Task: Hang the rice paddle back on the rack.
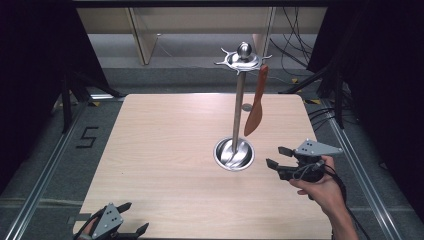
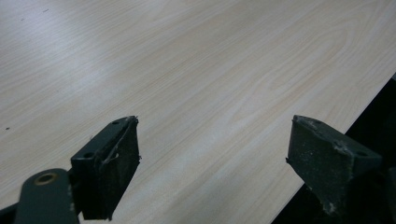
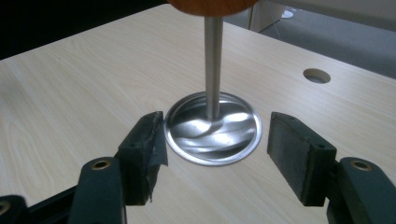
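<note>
The one obstacle on the surface (image 1: 165, 150) is a metal stand (image 1: 238, 105) right of centre: a round dish base, an upright pole, and a hooked crown from which an orange spatula (image 1: 255, 107) hangs down on the pole's right side, its tip above the base. Bare wood lies open to the left, front and back. A small round hole (image 3: 316, 75) sits behind the stand.

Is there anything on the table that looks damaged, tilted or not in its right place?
Nothing stands out. The metal stand is upright on its round base, and an orange spatula hangs from its top. Both the left gripper and right gripper are open and empty.
</note>
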Demonstrator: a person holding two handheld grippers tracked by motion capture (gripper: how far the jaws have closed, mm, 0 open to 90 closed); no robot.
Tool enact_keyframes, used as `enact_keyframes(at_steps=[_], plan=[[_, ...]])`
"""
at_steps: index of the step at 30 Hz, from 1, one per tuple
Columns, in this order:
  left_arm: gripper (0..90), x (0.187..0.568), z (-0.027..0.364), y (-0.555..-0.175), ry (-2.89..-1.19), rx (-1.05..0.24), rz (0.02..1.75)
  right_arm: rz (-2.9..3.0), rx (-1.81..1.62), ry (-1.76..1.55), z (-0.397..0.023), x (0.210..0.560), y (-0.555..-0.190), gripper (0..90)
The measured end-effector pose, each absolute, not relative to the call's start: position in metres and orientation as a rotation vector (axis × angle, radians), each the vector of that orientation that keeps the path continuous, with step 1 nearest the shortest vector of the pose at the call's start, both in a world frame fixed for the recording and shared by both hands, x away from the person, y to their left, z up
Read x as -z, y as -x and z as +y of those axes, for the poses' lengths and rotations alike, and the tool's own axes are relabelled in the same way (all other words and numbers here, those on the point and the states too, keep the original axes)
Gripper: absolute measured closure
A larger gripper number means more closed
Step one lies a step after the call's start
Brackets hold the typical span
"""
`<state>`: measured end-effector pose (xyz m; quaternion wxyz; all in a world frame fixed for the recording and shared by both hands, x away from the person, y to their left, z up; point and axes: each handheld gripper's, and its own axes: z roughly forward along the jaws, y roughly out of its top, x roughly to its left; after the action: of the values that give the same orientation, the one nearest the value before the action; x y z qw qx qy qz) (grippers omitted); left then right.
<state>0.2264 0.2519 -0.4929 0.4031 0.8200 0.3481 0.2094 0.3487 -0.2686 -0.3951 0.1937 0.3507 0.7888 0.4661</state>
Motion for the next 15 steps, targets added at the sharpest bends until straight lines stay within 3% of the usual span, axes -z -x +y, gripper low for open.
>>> enact_keyframes(at_steps=[15], plan=[[16.1,0.493,0.252,-0.227,-2.075,-0.532,0.867,2.27,-1.274,-1.012,-0.261,0.412,-0.344,35.1]])
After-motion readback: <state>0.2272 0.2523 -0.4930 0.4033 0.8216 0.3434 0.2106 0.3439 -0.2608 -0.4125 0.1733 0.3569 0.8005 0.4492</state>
